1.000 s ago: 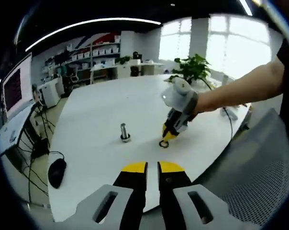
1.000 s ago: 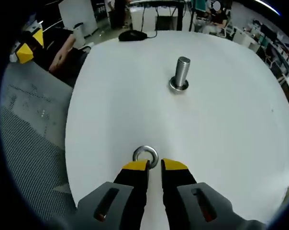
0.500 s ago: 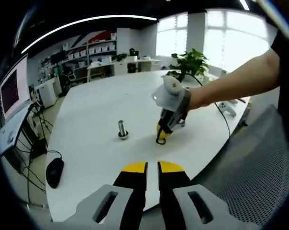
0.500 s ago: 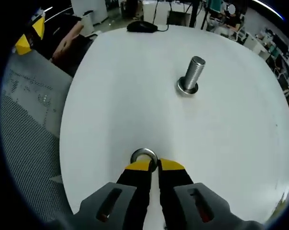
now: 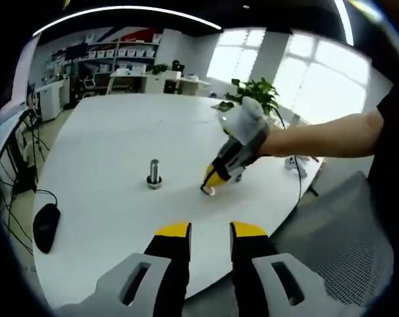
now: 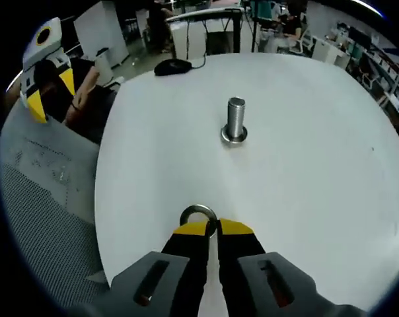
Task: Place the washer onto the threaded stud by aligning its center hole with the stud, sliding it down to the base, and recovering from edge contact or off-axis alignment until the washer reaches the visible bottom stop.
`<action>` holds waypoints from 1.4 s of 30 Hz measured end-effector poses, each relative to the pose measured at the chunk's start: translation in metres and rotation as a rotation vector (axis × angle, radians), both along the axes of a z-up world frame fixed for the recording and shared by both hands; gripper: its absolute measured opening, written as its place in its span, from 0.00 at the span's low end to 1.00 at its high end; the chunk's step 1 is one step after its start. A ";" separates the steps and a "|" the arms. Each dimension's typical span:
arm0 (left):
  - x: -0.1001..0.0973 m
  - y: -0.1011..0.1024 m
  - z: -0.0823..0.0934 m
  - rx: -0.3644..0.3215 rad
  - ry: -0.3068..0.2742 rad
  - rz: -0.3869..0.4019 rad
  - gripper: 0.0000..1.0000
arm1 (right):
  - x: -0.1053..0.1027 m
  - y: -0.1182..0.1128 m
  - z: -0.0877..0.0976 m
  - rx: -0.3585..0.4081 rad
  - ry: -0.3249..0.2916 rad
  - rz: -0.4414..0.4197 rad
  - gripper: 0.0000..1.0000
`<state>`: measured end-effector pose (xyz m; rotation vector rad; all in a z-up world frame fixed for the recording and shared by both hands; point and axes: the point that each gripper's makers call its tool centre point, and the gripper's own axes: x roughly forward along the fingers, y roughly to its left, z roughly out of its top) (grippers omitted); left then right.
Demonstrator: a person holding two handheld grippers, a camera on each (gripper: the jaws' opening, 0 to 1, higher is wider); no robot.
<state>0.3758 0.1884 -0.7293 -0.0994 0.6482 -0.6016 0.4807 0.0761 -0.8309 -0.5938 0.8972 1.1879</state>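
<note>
A threaded steel stud (image 5: 154, 175) stands upright on the white table (image 5: 100, 132). My right gripper (image 5: 211, 182) reaches in from the right on a person's arm, to the right of the stud, with a small metal washer (image 5: 206, 190) at its yellow tips. In the right gripper view, my right gripper (image 6: 213, 228) is shut on the washer (image 6: 199, 215), whose ring sticks out in front of the tips. The stud (image 6: 235, 122) stands well ahead of it on the table (image 6: 305, 172). My left gripper (image 5: 211, 230) hangs over the near table edge, open and holding nothing; the left gripper (image 6: 37, 99) also appears at the upper left.
A black mouse (image 5: 46, 226) lies at the table's left edge, and the same mouse (image 6: 175, 66) sits beyond the stud. A grey mesh chair (image 6: 41, 211) stands beside the table. A potted plant (image 5: 259, 99) is at the far side.
My right gripper's jaws closed on the washer. My left gripper's jaws have parted. Both views shifted with the hands; the stud has stayed put.
</note>
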 end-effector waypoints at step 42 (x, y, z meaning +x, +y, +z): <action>0.077 -0.056 -0.008 -0.282 0.143 -0.035 0.00 | -0.010 0.044 0.091 0.343 -0.110 -0.171 0.05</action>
